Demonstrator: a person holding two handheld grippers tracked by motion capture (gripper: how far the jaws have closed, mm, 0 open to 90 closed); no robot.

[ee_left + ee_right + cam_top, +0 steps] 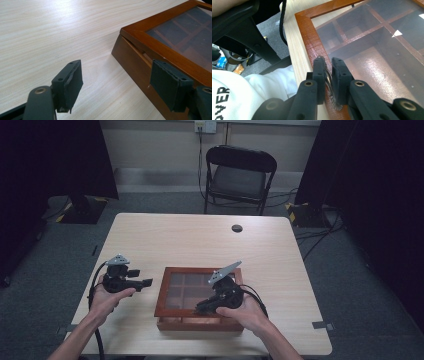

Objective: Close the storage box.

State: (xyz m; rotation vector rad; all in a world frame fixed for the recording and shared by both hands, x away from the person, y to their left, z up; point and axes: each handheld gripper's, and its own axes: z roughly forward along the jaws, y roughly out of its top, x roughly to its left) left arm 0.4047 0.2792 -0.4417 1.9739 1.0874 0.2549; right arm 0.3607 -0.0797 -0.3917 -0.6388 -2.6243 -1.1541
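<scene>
A brown wooden box with a glass lid over several compartments sits near the table's front edge. My right gripper reaches over the box's front rim, shut on a small metal clasp on the lid frame. The right gripper has the clasp pinched between its pads. My left gripper hovers just left of the box and is open. In the left gripper view the left gripper faces the box's corner, where a thin gap shows between lid and base; nothing is between its pads.
The pale wooden table has a small black disc near its far edge. A black folding chair stands behind it. Cables trail over the grey floor at the right. The person's white shirt is at the table's front edge.
</scene>
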